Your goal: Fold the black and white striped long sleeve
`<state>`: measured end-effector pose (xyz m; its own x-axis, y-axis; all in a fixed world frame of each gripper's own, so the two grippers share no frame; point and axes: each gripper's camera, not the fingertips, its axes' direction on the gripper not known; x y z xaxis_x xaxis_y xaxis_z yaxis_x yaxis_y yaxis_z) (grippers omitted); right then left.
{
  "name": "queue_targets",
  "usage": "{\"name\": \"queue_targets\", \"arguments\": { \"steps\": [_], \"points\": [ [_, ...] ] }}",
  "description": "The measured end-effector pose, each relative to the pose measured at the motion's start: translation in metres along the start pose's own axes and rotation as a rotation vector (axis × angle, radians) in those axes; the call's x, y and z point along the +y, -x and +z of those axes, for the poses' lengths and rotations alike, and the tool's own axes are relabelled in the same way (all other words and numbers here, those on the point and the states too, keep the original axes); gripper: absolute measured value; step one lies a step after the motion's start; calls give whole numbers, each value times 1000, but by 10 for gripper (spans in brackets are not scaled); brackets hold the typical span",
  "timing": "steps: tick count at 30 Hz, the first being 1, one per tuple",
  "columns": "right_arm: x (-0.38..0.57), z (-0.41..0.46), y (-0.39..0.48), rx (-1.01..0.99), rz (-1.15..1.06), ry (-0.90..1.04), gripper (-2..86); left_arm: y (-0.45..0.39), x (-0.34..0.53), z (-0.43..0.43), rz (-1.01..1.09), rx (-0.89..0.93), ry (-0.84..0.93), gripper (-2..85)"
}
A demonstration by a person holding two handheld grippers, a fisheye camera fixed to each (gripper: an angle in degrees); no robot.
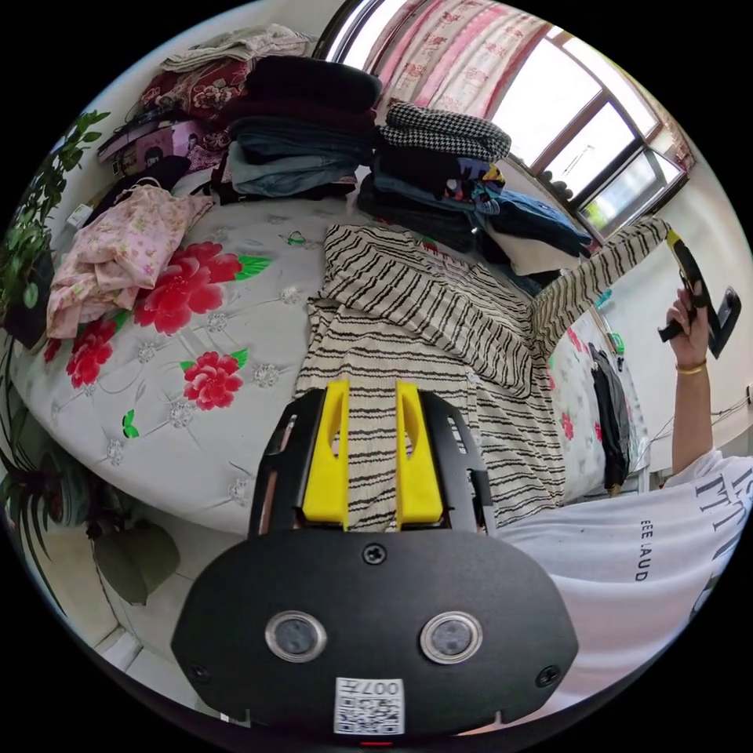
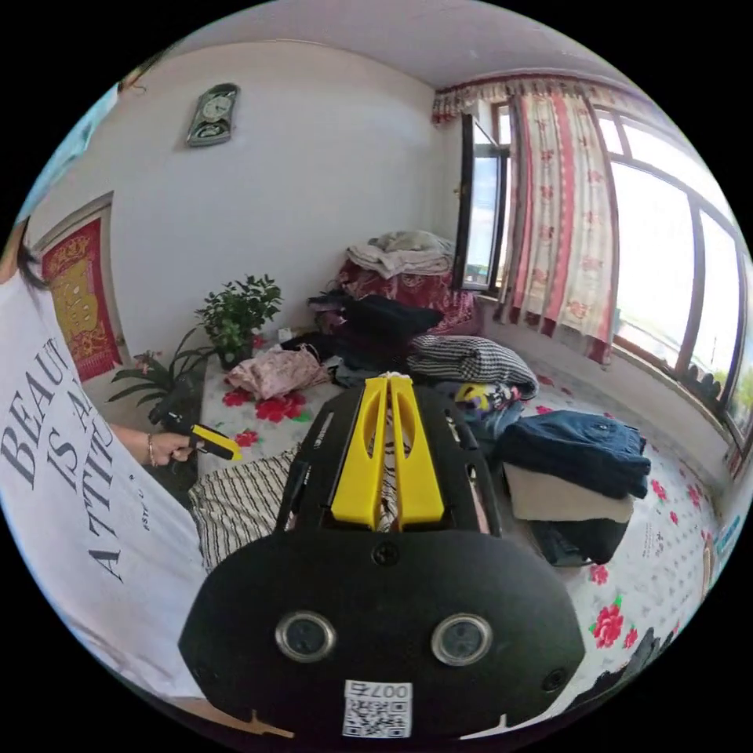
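shirt (image 1: 408, 329): striped, lying on the bed (image 1: 196, 439) near its front edge; body spread, one side already turned over the middle. the far sleeve (image 1: 604, 271) is lifted off the bed and stretched out to the side.

right gripper (image 1: 673, 239): held up in a hand (image 1: 690, 321), jaws pressed together on the sleeve's cuff; in the right gripper view, striped cloth sits in the narrow slit between its jaws.

left gripper (image 1: 372, 439): hovers over the lower body of the shirt, jaws spread with a gap, holding nothing.

progress: judged early to middle; one side folded in, the raised sleeve not yet laid across, the lengthwise folds not yet done.

edges and room: folded piles (image 1: 439, 165) crowd the shirt's far edge. pink garment (image 1: 118, 251) lies well apart. open bedspread beside the shirt on that side gives room; the hem is near the bed's edge.
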<state>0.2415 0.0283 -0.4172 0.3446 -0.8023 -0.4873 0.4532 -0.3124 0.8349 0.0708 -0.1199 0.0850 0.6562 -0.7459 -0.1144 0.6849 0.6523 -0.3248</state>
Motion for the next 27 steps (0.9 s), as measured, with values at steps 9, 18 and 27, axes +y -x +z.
{"name": "queue_targets", "arguments": {
  "steps": [9, 18, 27],
  "points": [
    [99, 178, 171, -357, -2, 379, 29, 10, 33, 8, -45, -2, 81, 94],
    [134, 197, 96, -251, 70, 460, 43, -27, 4, 47, 73, 123, 156, 119],
    [187, 290, 9, -161, 101, 726, 46, -76, -45, 111, 188, 4, 344, -1]
  ]
}}
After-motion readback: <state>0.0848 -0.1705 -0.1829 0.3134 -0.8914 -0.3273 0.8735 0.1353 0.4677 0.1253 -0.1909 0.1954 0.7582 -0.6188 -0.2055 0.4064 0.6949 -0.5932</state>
